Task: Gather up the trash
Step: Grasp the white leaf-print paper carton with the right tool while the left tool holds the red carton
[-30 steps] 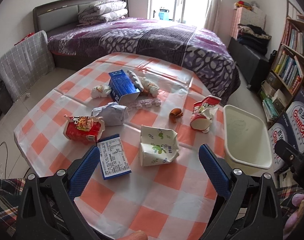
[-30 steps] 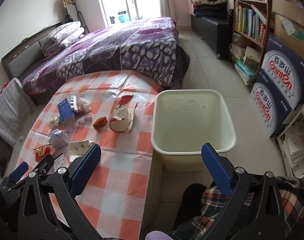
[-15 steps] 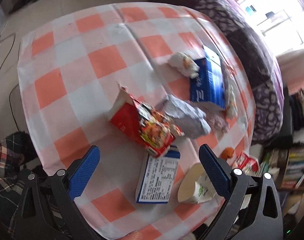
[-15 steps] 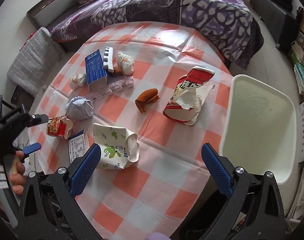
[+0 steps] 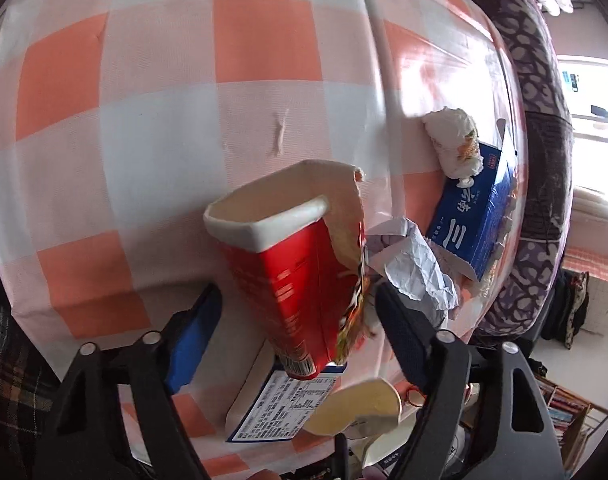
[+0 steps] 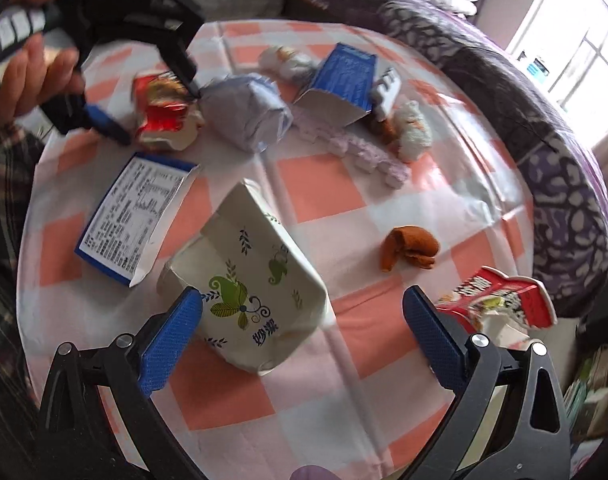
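A crushed red noodle cup lies on the checked tablecloth between the fingers of my left gripper. Its jaws are closing, and a small gap still shows beside the blue pads. The right wrist view shows that left gripper straddling the red cup, with a hand on its handle. My right gripper hangs open over a flattened white paper cup with green leaf prints, which sits nearer its left finger.
More trash lies around: a flat blue carton with a label, a crumpled paper ball, a blue box, tissue wads, an orange peel and a torn red-and-white cup. A purple bed stands beyond the table.
Both grippers have dropped toward the table and rolled. The left one has come down around the red noodle cup with its jaws narrower; the right one now hangs over the white paper cup.
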Motion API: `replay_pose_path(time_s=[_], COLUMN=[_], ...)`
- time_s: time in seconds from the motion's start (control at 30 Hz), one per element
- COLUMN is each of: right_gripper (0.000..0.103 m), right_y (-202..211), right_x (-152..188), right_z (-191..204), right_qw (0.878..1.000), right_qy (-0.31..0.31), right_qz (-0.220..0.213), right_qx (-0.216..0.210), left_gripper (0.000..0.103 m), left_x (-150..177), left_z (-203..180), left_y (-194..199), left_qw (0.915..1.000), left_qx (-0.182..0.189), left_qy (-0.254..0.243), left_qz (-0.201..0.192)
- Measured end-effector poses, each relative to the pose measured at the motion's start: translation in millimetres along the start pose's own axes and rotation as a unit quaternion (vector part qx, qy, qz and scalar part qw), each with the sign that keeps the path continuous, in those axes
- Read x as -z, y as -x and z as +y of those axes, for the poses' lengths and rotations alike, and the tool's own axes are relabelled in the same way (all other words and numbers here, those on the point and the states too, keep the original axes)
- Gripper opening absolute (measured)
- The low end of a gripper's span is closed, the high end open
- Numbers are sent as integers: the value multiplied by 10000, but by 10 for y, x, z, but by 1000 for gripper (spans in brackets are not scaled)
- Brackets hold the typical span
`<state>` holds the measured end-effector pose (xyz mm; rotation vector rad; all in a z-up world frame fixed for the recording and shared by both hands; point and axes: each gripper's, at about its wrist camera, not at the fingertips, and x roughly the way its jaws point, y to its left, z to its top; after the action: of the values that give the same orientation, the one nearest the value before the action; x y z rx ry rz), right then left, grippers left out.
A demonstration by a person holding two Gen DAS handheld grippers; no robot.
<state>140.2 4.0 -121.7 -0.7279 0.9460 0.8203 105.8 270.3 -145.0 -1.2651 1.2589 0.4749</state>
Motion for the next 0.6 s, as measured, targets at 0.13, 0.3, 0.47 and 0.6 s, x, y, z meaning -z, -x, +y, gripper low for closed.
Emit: replay_pose_path(time_s=[0.13,0.3,0.47,0.6], right_gripper=[96,96,96,96], right_y=[-120,-99,118,-2], right_x=[-70,-235,-427,-472], right_z=[73,24,-154,-103], right_qw=[9985,9978,9987,9981], right_qy=[497,376,216,541], right_qz=[205,268,-116,154], right_qx=[-107,-471,-445,-256], left_gripper=[48,45,45,45], left_x=[-42,-2,39,41], left_z=[-120,-208,-302,-333], left_y=[46,167,432,583], left_qw=[9984,9939,9865,9804], left_qx=[23,95,309,323], left_qy=[-538,-1051,-1505,-1758], left_qz=[-158,-322,-567,-824])
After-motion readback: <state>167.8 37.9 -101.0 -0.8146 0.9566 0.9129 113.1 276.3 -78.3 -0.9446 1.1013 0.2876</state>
